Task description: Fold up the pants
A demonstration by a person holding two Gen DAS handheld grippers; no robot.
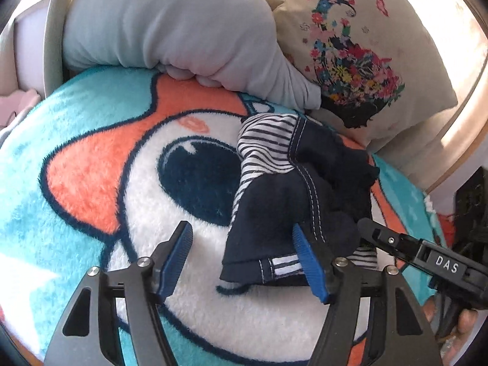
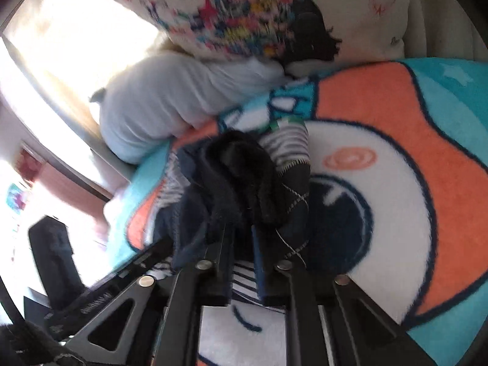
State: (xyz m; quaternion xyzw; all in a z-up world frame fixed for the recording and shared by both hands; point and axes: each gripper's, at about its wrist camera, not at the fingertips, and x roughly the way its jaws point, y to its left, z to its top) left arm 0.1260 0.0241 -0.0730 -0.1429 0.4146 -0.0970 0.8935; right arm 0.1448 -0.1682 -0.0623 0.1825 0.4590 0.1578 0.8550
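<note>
The crumpled navy pants are seen on the fleece blanket, with the left gripper spread wide just before them.

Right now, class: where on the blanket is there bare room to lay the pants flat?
Free: the white and orange blanket left of the pants, below the grey pillow. Crowded: the right side, where the floral pillow and right tool press in.

Navy fabric with white stitching and a navy-and-white striped lining is shown by the pants; teal, orange, white and navy are carried by the blanket; at twelve o'clock a grey pillow; at two o'clock a cream, floral-printed cushion; blue pads are borne by the black left gripper.
</note>
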